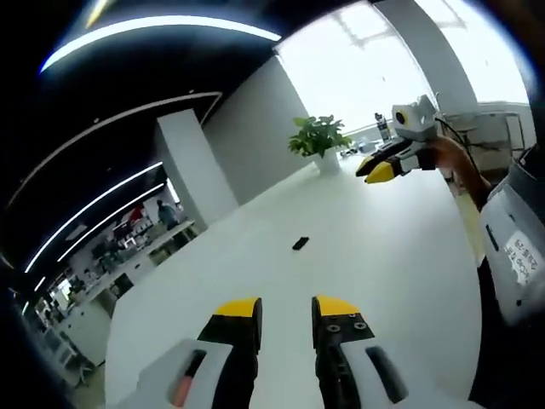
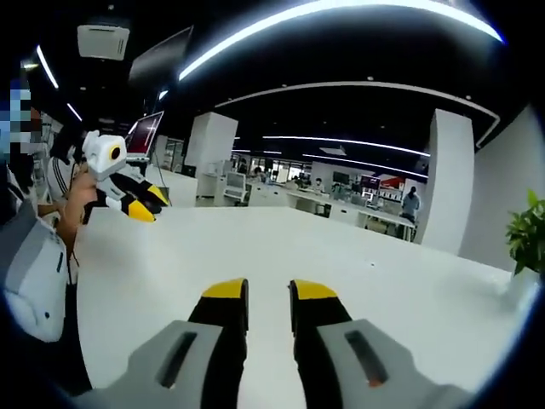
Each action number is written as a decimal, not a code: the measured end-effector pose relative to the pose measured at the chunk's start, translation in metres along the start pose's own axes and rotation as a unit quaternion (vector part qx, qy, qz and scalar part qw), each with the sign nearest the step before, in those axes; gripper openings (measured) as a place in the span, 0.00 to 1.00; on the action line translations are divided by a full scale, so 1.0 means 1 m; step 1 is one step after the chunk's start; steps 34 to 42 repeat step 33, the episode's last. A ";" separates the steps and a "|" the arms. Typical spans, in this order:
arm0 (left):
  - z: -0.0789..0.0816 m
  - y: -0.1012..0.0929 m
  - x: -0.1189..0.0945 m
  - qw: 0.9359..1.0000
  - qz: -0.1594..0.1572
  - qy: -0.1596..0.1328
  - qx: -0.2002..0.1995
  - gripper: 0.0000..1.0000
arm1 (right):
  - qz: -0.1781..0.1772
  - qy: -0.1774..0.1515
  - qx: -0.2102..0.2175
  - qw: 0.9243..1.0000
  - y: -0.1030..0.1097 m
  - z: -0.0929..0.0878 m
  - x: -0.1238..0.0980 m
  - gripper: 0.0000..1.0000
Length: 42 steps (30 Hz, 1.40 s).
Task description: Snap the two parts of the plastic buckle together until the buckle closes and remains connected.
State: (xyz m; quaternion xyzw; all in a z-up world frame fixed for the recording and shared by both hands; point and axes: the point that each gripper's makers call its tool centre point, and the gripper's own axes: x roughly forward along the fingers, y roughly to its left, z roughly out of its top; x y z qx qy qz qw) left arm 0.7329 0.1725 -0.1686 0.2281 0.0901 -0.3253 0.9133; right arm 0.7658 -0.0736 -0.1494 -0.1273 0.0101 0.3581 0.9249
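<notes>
A small black piece (image 1: 301, 243), apparently a buckle part, lies alone on the white table (image 1: 383, 281) well ahead of my left gripper (image 1: 287, 308). That gripper's yellow-tipped jaws stand apart with nothing between them. In the left gripper view the right gripper (image 1: 379, 170) hangs in the air at the upper right, held by a hand, far from the black piece. In the right gripper view my right gripper (image 2: 269, 291) is open and empty above the bare white table (image 2: 383, 281). The left gripper (image 2: 136, 204) shows at the left, raised in a hand.
A potted plant (image 1: 319, 136) stands at the table's far end, also the plant (image 2: 530, 234) at the right edge. The person's body (image 2: 30, 264) is close at the left. Office desks (image 2: 341, 209) and pillars lie beyond the table.
</notes>
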 end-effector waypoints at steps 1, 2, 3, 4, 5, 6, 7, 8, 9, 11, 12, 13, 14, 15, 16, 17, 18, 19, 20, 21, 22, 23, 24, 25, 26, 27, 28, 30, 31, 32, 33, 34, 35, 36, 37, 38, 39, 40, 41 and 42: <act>-0.001 0.000 -0.004 1.000 0.006 -0.002 0.002 0.23 | -0.001 0.000 0.000 1.000 0.001 0.000 -0.002 0.19; -0.001 0.000 -0.006 1.000 0.010 -0.002 0.002 0.23 | -0.003 -0.001 -0.002 1.000 0.002 0.000 -0.003 0.20; -0.003 0.001 -0.010 1.000 0.019 -0.002 0.001 0.23 | -0.004 -0.001 -0.003 1.000 0.003 0.000 -0.005 0.20; -0.004 0.002 -0.013 1.000 0.025 -0.002 0.000 0.23 | -0.007 -0.003 -0.004 1.000 0.004 0.001 -0.007 0.20; -0.004 0.002 -0.015 1.000 0.029 -0.002 0.000 0.23 | -0.010 -0.005 -0.005 1.000 0.004 0.002 -0.009 0.20; -0.005 0.003 -0.018 0.999 0.035 -0.001 0.000 0.23 | -0.023 -0.014 0.001 1.000 0.002 0.005 -0.012 0.20; -0.006 0.004 -0.021 0.999 0.040 0.000 0.001 0.23 | -0.035 -0.019 0.007 0.999 0.000 0.007 -0.014 0.20; -0.006 0.005 -0.024 0.999 0.043 0.000 0.004 0.23 | -0.037 -0.019 0.004 0.999 0.000 0.007 -0.016 0.20; -0.007 0.005 -0.027 0.999 0.046 0.000 0.006 0.23 | -0.040 -0.019 0.001 0.999 0.001 0.007 -0.018 0.20; -0.006 0.006 -0.033 0.998 0.054 -0.001 0.007 0.23 | -0.046 -0.020 -0.002 0.999 0.001 0.007 -0.021 0.20; -0.006 0.007 -0.036 0.998 0.060 -0.003 0.008 0.23 | -0.049 -0.020 -0.002 0.999 0.000 0.007 -0.023 0.20; -0.006 0.008 -0.039 0.998 0.064 -0.003 0.010 0.23 | -0.051 -0.020 -0.001 0.998 0.001 0.007 -0.024 0.20; -0.006 0.009 -0.042 0.998 0.069 -0.001 0.012 0.23 | -0.052 -0.020 -0.001 0.998 0.001 0.006 -0.024 0.20; -0.007 0.009 -0.045 0.997 0.075 0.000 0.014 0.23 | -0.053 -0.019 -0.001 0.998 0.001 0.005 -0.026 0.20; -0.008 0.010 -0.048 0.997 0.080 0.003 0.017 0.23 | -0.053 -0.018 0.000 0.998 0.002 0.005 -0.027 0.20; -0.010 0.010 -0.050 0.996 0.085 0.008 0.020 0.23 | -0.053 -0.017 0.001 0.998 0.002 0.004 -0.028 0.20; -0.012 0.010 -0.052 0.996 0.088 0.011 0.021 0.23 | -0.054 -0.017 0.001 0.998 0.003 0.003 -0.028 0.20; -0.014 0.010 -0.054 0.996 0.091 0.014 0.020 0.23 | -0.055 -0.016 0.001 0.998 0.003 0.003 -0.029 0.20; -0.015 0.010 -0.055 0.995 0.093 0.014 0.019 0.23 | -0.055 -0.014 0.001 0.998 0.003 0.002 -0.030 0.20; -0.016 0.010 -0.057 0.995 0.096 0.015 0.017 0.23 | -0.054 -0.011 0.002 0.998 0.004 0.000 -0.030 0.20; -0.017 0.010 -0.058 0.995 0.099 0.016 0.014 0.23 | -0.054 -0.010 0.002 0.998 0.005 0.000 -0.030 0.20; -0.018 0.009 -0.059 0.995 0.102 0.016 0.013 0.23 | -0.053 -0.009 0.003 0.999 0.005 -0.001 -0.031 0.20; -0.019 0.009 -0.059 0.994 0.104 0.016 0.012 0.23 | -0.053 -0.008 0.003 0.999 0.006 -0.002 -0.031 0.20; -0.019 0.009 -0.059 0.994 0.107 0.017 0.011 0.23 | -0.051 -0.006 0.003 0.999 0.007 -0.003 -0.031 0.20; -0.020 0.009 -0.059 0.994 0.110 0.017 0.010 0.23 | -0.048 -0.004 0.003 0.999 0.009 -0.004 -0.031 0.20; -0.020 0.010 -0.060 0.994 0.112 0.018 0.010 0.23 | -0.048 -0.004 0.003 0.999 0.009 -0.004 -0.031 0.20; -0.020 0.010 -0.060 0.993 0.112 0.018 0.010 0.23 | -0.046 -0.003 0.003 0.999 0.010 -0.004 -0.031 0.20; -0.021 0.010 -0.059 0.993 0.112 0.021 0.011 0.23 | -0.046 -0.001 0.001 0.999 0.010 -0.005 -0.031 0.20; -0.021 0.010 -0.059 0.993 0.112 0.021 0.010 0.23 | -0.046 -0.001 0.001 0.999 0.010 -0.005 -0.031 0.20; -0.021 0.009 -0.059 0.993 0.112 0.021 0.010 0.23 | -0.047 -0.001 0.001 0.999 0.010 -0.005 -0.032 0.20; -0.022 0.009 -0.059 0.993 0.112 0.022 0.010 0.23 | -0.048 0.000 0.001 0.999 0.009 -0.005 -0.032 0.20; -0.022 0.009 -0.059 0.993 0.112 0.022 0.010 0.23 | -0.048 0.000 0.001 0.999 0.009 -0.005 -0.032 0.20; -0.022 0.009 -0.059 0.993 0.112 0.022 0.010 0.23 | -0.048 0.000 0.001 0.999 0.009 -0.005 -0.032 0.20; -0.022 0.009 -0.059 0.993 0.112 0.022 0.010 0.23 | -0.048 0.000 0.001 0.999 0.009 -0.005 -0.032 0.20; -0.022 0.009 -0.059 0.993 0.112 0.022 0.010 0.23 | -0.048 0.000 0.001 0.999 0.009 -0.005 -0.032 0.20; -0.022 0.009 -0.059 0.993 0.112 0.022 0.010 0.23 | -0.048 0.000 0.001 0.999 0.009 -0.005 -0.032 0.20; -0.022 0.009 -0.059 0.993 0.112 0.022 0.010 0.23 | -0.048 0.000 0.001 0.999 0.009 -0.005 -0.032 0.20; -0.022 0.009 -0.059 0.993 0.112 0.022 0.010 0.23 | -0.048 0.000 0.001 0.999 0.009 -0.005 -0.032 0.20; -0.022 0.009 -0.059 0.993 0.112 0.022 0.010 0.23 | -0.048 0.000 0.001 0.999 0.009 -0.005 -0.032 0.20; -0.022 0.009 -0.059 0.993 0.112 0.022 0.010 0.23 | -0.048 0.000 0.001 0.999 0.009 -0.005 -0.032 0.20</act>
